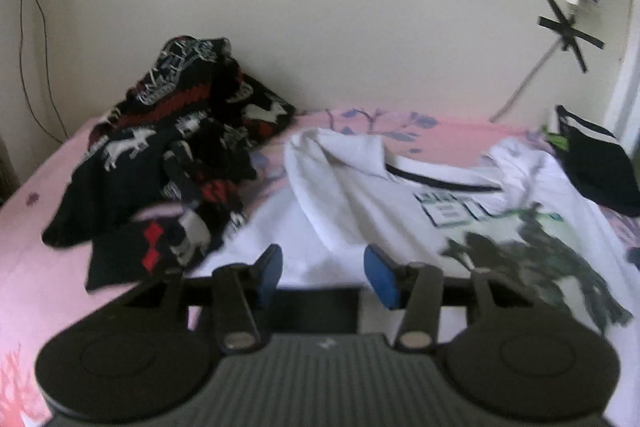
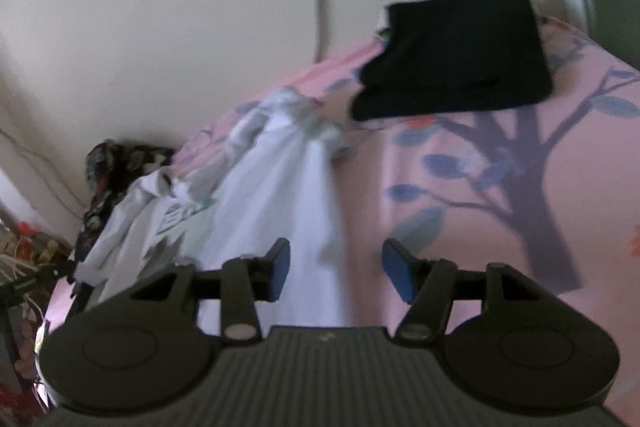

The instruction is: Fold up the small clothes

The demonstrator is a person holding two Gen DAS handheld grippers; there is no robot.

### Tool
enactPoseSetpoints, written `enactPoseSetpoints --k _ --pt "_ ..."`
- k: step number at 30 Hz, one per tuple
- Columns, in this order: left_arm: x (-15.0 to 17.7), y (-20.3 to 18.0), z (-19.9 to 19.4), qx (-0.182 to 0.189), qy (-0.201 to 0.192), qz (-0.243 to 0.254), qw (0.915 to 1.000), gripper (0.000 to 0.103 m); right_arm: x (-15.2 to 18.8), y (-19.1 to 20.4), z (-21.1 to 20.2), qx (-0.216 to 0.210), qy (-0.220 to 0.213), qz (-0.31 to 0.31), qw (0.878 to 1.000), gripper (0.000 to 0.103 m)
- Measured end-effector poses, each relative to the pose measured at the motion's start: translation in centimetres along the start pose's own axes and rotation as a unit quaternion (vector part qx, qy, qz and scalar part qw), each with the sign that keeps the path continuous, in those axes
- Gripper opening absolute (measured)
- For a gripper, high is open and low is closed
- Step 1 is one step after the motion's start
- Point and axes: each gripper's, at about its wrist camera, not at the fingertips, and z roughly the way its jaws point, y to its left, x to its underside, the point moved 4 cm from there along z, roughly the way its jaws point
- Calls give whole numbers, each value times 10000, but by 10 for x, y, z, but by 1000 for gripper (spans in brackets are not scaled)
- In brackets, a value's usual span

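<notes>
Left tool (image 1: 322,275): jaws apart, empty, over shirt.
Right tool (image 2: 336,273): parted, empty.
White T-shirt (image 1: 352,195): soft, light, rumpled; likely pinch hem corners.

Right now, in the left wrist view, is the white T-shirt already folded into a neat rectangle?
No, the white T-shirt lies spread and rumpled on the pink bedsheet, its printed front facing up.

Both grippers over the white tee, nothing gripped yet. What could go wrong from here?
1. The white T-shirt lies bunched, so the left gripper may pinch several layers.
2. The patterned dark garment overlaps the shirt's edge and could drag along.
3. The right gripper sits at the shirt's edge; it may catch the pink bedsheet.
</notes>
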Motion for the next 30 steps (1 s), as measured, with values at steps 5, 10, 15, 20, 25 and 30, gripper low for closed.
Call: enactPoseSetpoints --k 5,10,15,20,25,30 --pt "-7 -12 -10 116 -252 -102 9996 46 -9 84 17 -659 -14 -618 9959 3" --pt "-4 -26 4 450 -469 -455 9968 51 32 173 64 -1326 859 -1754 9717 32" --pt "25 -34 42 283 -91 -357 9989 51 11 133 42 -1504 550 -1233 9794 38" --pt "33 -41 43 139 -342 -26 9993 58 -34 37 15 -528 -283 110 9981 40" --pt "34 -42 43 124 -360 -24 9993 58 -49 11 45 -530 -6 676 9963 37" --pt "34 -39 41 154 -400 -98 9990 58 -61 10 94 -894 251 1533 9838 36"
